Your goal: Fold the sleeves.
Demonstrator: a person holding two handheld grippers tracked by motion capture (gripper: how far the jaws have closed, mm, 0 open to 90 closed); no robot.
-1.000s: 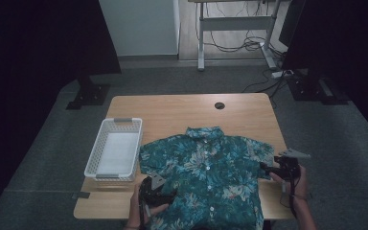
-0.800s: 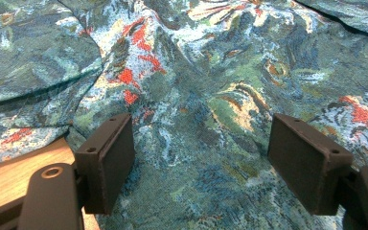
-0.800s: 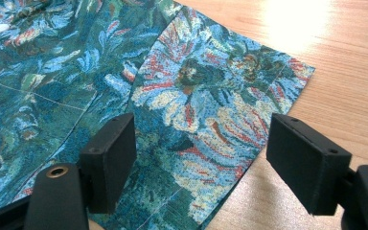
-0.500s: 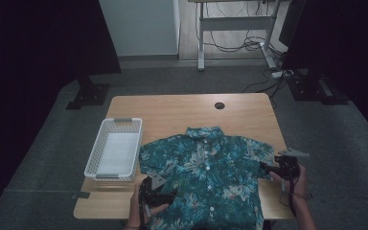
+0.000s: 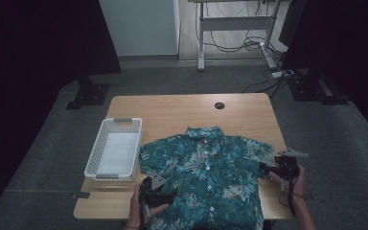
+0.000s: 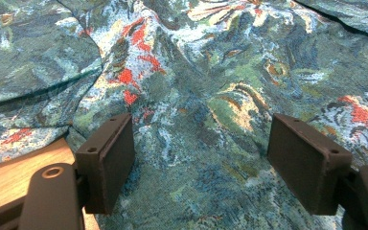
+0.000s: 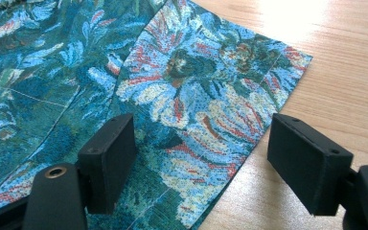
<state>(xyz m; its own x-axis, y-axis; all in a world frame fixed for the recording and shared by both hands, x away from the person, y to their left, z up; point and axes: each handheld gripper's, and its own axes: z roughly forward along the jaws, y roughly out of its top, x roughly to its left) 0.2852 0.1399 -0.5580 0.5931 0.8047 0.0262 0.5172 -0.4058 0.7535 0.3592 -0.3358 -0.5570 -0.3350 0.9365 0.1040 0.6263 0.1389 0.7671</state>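
A blue-green floral short-sleeved shirt (image 5: pixel 206 177) lies spread flat, front up, on the wooden table (image 5: pixel 182 112). My left gripper (image 5: pixel 162 194) rests at the shirt's lower left hem, jaws open over the cloth (image 6: pixel 196 143), nothing pinched. My right gripper (image 5: pixel 267 168) sits at the shirt's right sleeve, also open. Its jaws straddle the sleeve's hem (image 7: pixel 206 129) just above the fabric, with bare wood to their right. A hand holds each gripper from the near edge.
An empty white slatted basket (image 5: pixel 116 149) stands on the table left of the shirt. A round cable hole (image 5: pixel 219 105) sits near the far edge. Beyond the table are a desk frame and cables on grey floor.
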